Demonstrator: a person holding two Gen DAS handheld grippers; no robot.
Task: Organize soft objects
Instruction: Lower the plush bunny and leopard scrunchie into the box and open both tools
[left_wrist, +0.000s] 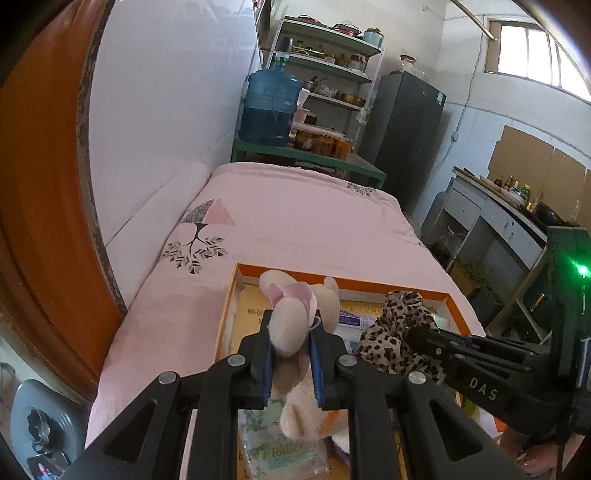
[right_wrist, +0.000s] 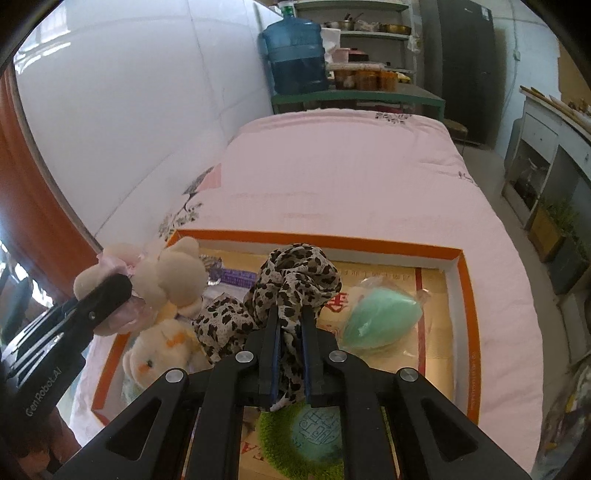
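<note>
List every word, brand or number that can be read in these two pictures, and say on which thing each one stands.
"DAS": on the side of the right gripper.
"GenRobot.AI": on the side of the left gripper.
"Flo...": on a floral packet in the orange box; the rest is hidden.
Print on the box's bottom, the small packets and the round green mat: too blurred or hidden to read.

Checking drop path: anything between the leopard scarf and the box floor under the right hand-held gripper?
Yes. A green fuzzy pad lies in the orange box directly under the leopard scarf held by the right hand-held gripper.
</note>
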